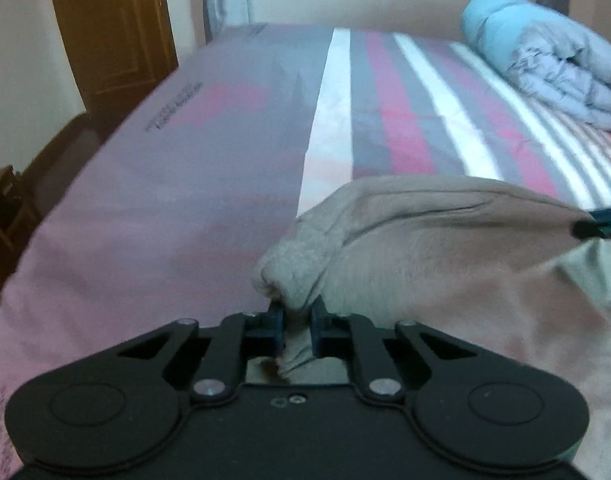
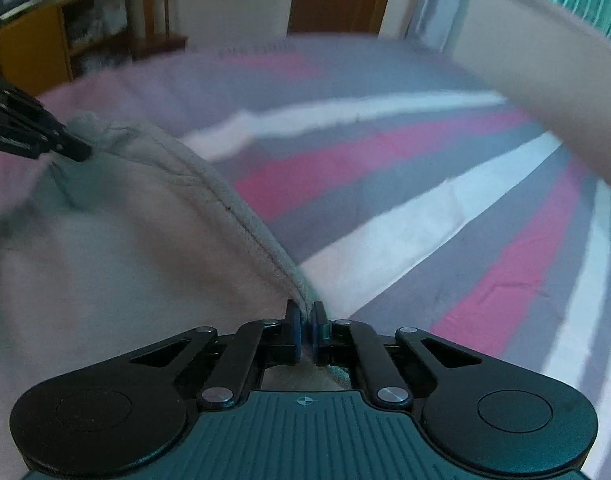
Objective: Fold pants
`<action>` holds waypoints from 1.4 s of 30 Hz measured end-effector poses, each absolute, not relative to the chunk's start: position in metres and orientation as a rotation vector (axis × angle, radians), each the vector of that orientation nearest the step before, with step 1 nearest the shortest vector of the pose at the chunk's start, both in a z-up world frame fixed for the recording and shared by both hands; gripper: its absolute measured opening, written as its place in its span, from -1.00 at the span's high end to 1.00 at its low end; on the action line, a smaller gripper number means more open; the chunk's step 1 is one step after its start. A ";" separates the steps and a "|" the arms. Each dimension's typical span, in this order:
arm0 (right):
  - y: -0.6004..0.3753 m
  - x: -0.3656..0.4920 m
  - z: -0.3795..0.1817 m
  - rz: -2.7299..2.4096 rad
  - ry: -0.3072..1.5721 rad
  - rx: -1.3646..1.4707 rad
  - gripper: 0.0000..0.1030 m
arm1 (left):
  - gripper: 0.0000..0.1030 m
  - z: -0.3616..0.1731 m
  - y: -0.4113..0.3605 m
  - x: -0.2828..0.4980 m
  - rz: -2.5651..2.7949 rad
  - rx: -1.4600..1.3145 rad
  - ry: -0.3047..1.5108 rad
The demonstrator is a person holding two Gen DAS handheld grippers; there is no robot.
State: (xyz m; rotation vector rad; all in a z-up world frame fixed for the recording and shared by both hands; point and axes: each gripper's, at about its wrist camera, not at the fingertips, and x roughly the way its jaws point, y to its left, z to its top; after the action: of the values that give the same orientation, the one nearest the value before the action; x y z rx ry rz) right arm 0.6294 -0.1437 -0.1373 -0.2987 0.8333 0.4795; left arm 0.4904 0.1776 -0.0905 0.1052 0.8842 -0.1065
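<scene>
Across both wrist views the bed (image 1: 153, 184) fills almost everything I can see, its cover plain pink-mauve toward nine o'clock and striped in white, grey and red from twelve round to three o'clock. At two o'clock in the left wrist view a rolled pale blue duvet (image 1: 545, 56) lies on the stripes, well apart from my work. A brown wooden door (image 1: 113, 28) stands at eleven o'clock beyond the bed, and the right wrist view shows a wooden shelf unit (image 2: 93, 32) at ten o'clock.

Next in size are the pants (image 1: 445, 248), beige-grey and soft, bunched on the bed from the centre out to four o'clock in the left wrist view; in the right wrist view they spread from nine o'clock down to six, with a stitched hem running diagonally to my right tool.

My left tool (image 1: 297, 326) sits at six o'clock, its blue pads clamped on a gathered fold of the pants, cloth bulging above the tips. My right tool (image 2: 305, 330) is likewise pinched tight on the stitched edge of the pants, the pads nearly meeting with the hem between them. Each tool also shows in the other's view, its black tip at the fabric's far corner.
</scene>
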 end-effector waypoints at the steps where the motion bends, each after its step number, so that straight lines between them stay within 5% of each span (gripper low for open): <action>1: -0.142 0.609 -0.126 0.484 0.812 -0.299 0.91 | 0.96 -0.083 0.179 0.475 -0.113 0.099 0.878; 7: -0.140 0.471 -0.089 0.498 0.774 -0.241 0.91 | 0.97 -0.076 0.191 0.371 -0.110 0.075 0.915; 13: -0.115 0.380 -0.128 0.462 0.888 -0.150 0.90 | 0.92 -0.131 0.213 0.320 0.067 -0.030 1.110; 15: -0.104 0.372 -0.150 0.423 0.954 -0.158 0.77 | 0.68 -0.130 0.221 0.306 0.092 -0.116 1.127; 22: -0.143 0.337 -0.125 0.292 0.948 0.113 0.07 | 0.37 -0.119 0.237 0.294 0.082 -0.458 1.136; 36: -0.212 0.340 -0.150 0.095 1.074 0.786 0.07 | 0.37 -0.144 0.224 0.318 0.117 -0.649 1.069; 42: -0.212 0.354 -0.159 0.010 1.069 0.919 0.08 | 0.59 -0.149 0.228 0.316 0.138 -0.667 1.024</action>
State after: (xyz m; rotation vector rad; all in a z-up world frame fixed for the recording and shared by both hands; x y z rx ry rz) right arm 0.3545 -0.2123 -0.1588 0.9188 1.0692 0.0104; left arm 0.3159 0.2276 -0.1493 -0.6671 1.0240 0.1379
